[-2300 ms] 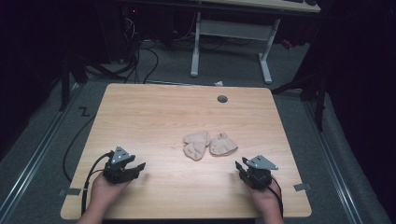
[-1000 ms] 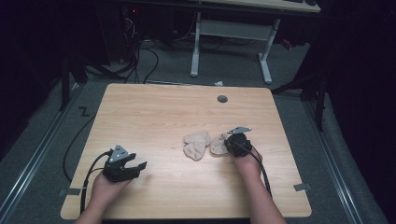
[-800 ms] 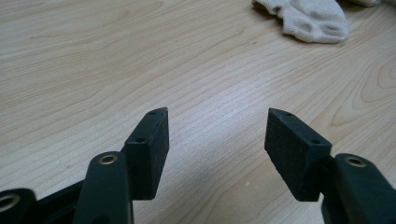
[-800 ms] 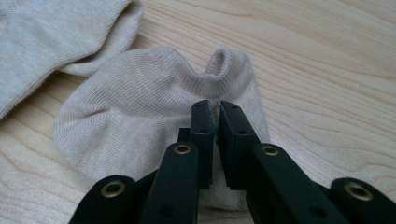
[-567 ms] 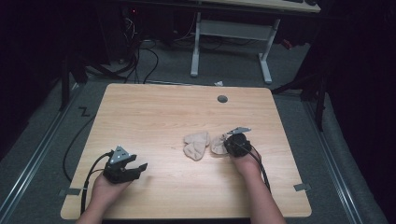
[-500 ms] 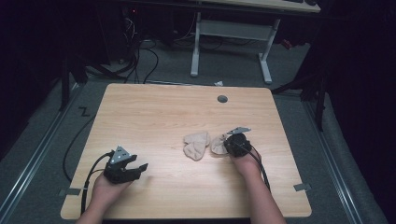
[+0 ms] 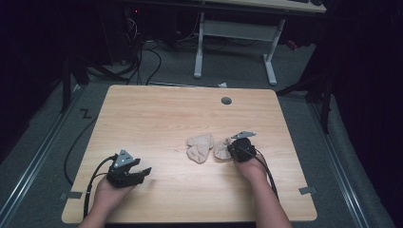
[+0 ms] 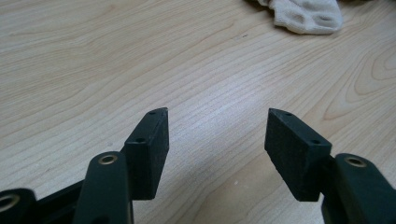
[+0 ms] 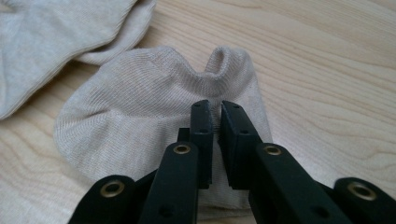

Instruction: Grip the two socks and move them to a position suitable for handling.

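Observation:
Two beige socks lie side by side near the middle of the wooden table [image 7: 157, 114]. The left sock [image 7: 199, 147] lies loose and crumpled. My right gripper [image 7: 233, 151] sits at the right edge of the right sock [image 7: 221, 149]. In the right gripper view its jaws [image 9: 214, 109] are nearly together, pinching a raised fold of that sock [image 9: 140, 93], with the other sock [image 9: 46, 37] at upper left. My left gripper [image 7: 142, 172] rests near the front left of the table. Its jaws [image 8: 215, 119] stand wide open over bare wood, and a sock [image 8: 308, 14] lies far ahead.
A grey grommet [image 7: 226, 100] sits in the tabletop near its far edge. Tape strips mark the front corners [image 7: 70, 195] [image 7: 307, 190]. Beyond the table stand a white desk frame [image 7: 237, 33] and floor cables [image 7: 142, 57].
My right gripper has moved from the table's front right up to the right sock and closed on its edge. Over the last second it has stayed there. The left gripper has not moved.

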Demonstrator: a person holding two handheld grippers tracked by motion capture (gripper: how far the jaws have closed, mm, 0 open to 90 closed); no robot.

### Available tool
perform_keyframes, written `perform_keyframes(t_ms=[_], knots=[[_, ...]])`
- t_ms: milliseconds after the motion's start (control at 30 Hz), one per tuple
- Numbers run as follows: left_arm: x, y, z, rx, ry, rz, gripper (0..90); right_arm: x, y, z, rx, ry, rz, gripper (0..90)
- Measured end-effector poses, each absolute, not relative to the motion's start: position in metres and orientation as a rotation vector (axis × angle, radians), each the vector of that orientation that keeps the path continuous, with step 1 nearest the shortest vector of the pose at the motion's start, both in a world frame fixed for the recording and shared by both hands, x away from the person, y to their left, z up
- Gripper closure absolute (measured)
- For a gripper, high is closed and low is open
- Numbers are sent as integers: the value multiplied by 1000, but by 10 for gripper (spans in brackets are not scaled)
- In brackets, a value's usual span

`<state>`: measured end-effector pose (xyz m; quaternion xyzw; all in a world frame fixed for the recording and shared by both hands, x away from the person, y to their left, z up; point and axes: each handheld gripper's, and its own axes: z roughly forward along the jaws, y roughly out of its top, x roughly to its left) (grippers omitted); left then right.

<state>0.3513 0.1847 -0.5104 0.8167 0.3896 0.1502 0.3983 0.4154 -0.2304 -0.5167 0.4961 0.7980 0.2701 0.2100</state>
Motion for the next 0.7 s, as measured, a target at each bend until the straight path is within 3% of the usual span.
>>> perform_keyframes(t_ms=[700], knots=[[350, 180, -512, 2081, 971, 371, 408, 348, -216, -522, 1311, 2207, 822, 832]])
